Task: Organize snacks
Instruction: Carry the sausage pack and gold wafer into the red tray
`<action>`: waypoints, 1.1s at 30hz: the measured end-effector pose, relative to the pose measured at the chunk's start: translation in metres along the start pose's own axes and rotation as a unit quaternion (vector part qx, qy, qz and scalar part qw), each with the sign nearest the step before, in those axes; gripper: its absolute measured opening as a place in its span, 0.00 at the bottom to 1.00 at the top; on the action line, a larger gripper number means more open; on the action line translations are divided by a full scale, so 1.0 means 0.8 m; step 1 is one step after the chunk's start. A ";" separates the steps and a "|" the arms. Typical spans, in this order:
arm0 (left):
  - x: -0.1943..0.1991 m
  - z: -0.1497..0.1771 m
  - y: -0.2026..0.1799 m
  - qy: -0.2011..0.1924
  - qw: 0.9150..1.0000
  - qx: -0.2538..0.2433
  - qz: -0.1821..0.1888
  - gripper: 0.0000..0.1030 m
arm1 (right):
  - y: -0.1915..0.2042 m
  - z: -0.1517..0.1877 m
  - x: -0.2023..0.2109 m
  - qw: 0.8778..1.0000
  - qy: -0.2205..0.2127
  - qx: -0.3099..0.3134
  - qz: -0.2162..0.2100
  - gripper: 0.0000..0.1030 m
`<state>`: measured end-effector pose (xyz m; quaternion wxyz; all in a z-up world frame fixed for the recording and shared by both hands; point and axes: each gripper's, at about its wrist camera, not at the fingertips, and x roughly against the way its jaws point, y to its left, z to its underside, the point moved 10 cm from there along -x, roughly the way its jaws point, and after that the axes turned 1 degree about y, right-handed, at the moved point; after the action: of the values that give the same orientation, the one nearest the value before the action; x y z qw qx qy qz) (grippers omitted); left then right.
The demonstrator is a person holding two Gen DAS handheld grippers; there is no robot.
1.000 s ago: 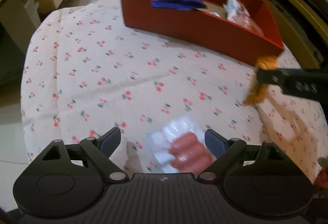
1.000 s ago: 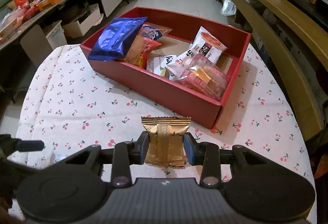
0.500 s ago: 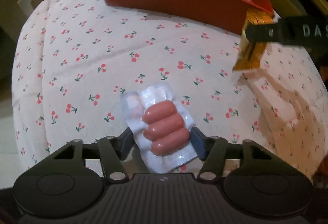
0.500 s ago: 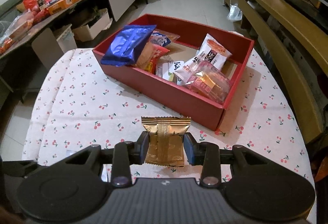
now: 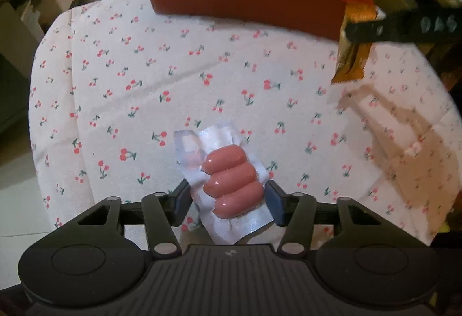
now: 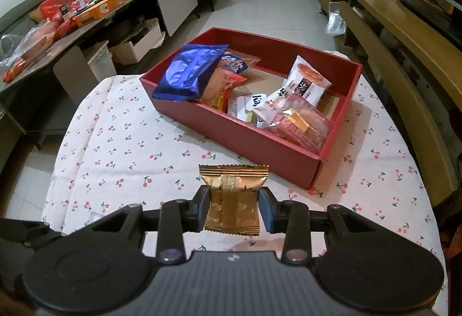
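My left gripper (image 5: 228, 202) is shut on a clear pack of pink sausages (image 5: 231, 183) and holds it above the cherry-print tablecloth (image 5: 144, 85). My right gripper (image 6: 233, 210) is shut on a gold snack packet (image 6: 232, 200), held above the cloth in front of the red box (image 6: 260, 142). The box holds several snacks, among them a blue bag (image 6: 190, 73) and a white packet (image 6: 306, 82). In the left wrist view the right gripper's finger (image 5: 404, 27) and gold packet (image 5: 352, 56) hang at the right, near the box's corner (image 5: 317, 21).
A long wooden bench (image 6: 404, 70) runs along the right of the table. A cluttered low table (image 6: 72, 12) with boxes and bags stands to the left. The round table's edge (image 6: 55, 171) drops to the tiled floor at the left.
My left gripper closed on the sausage pack and lifted it off the cloth. My right gripper rose and pulled back a little with the gold packet still in it.
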<state>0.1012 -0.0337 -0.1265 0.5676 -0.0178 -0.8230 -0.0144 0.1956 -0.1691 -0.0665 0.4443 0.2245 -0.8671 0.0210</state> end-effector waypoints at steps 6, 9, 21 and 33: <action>0.005 -0.016 0.001 -0.002 1.000 -0.005 0.005 0.44 | -0.005 -0.001 -0.003 1.000 0.003 -0.007 0.004 0.40; -0.015 -0.014 -0.002 0.007 1.000 0.002 0.005 0.61 | -0.002 0.002 -0.008 1.000 0.008 -0.003 0.005 0.40; -0.035 -0.021 -0.006 -0.011 1.000 -0.021 -0.008 0.79 | -0.003 0.004 -0.009 1.000 0.013 -0.007 0.003 0.40; -0.011 -0.011 0.001 -0.008 0.999 -0.003 0.033 0.73 | -0.002 0.001 -0.008 1.000 0.006 -0.007 0.002 0.40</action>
<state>0.1128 -0.0332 -0.1315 0.5613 -0.0467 -0.8263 0.0016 0.1988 -0.1681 -0.0718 0.4510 0.2190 -0.8651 0.0170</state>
